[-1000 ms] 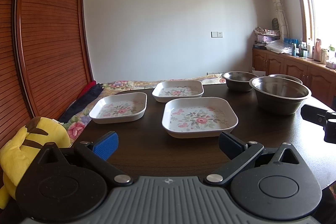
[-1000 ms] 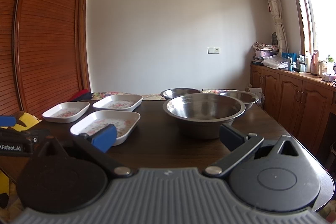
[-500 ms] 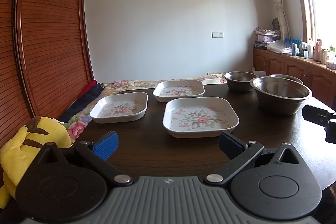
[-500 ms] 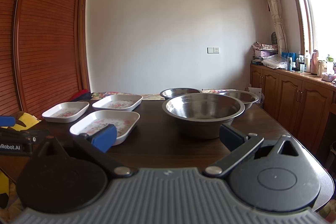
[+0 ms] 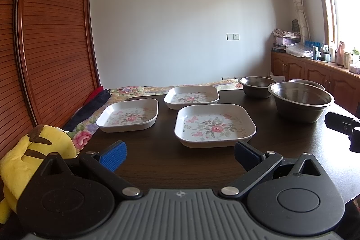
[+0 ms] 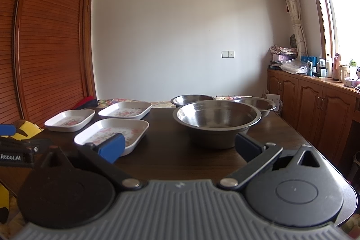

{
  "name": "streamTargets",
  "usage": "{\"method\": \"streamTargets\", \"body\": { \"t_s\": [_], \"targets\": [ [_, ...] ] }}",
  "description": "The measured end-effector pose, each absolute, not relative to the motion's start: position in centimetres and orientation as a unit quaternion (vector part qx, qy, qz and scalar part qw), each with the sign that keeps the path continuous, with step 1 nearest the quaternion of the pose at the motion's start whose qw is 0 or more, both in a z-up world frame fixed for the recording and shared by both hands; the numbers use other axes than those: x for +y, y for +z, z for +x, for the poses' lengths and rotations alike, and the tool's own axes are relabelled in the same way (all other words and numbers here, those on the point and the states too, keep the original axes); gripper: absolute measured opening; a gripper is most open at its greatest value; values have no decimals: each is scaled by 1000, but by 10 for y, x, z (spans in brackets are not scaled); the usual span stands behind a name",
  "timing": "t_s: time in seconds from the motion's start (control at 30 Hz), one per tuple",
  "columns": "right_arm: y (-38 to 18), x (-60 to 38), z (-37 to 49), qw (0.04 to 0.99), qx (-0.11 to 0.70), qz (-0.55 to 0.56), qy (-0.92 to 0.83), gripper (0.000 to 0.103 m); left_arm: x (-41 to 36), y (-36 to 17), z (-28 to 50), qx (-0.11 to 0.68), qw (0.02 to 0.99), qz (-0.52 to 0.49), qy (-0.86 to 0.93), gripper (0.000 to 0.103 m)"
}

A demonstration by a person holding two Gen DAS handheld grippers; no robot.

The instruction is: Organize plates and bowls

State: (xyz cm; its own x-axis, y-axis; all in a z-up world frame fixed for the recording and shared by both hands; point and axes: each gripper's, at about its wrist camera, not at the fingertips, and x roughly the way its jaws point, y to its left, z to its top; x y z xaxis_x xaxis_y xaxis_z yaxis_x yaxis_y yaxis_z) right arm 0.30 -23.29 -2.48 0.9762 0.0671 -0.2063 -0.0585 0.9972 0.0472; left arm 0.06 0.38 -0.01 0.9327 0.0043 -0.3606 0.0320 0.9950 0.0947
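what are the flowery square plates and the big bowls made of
The square plates, such as the nearest one, look like melamine or glazed ceramic: white, smooth, with a soft sheen and a printed rose pattern. The pictures cannot settle which. The bowls, such as the largest, look like stainless steel: grey, brushed, with thin rolled rims and blurred reflections inside.

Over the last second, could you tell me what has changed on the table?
Almost nothing. The left gripper crept slightly forward, so the plates sit a touch lower in its view. The right gripper stayed put. Both remain open and empty; the three plates and three bowls have not moved.
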Motion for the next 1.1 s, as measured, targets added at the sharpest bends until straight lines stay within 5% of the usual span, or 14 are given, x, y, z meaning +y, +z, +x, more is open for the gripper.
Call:
{"method": "streamTargets", "body": {
  "t_s": [1.1],
  "targets": [
    [-40,-196,25,987,139,-18,73,103,36,-5,16,200,979,27,-3,103]
  ]
}}
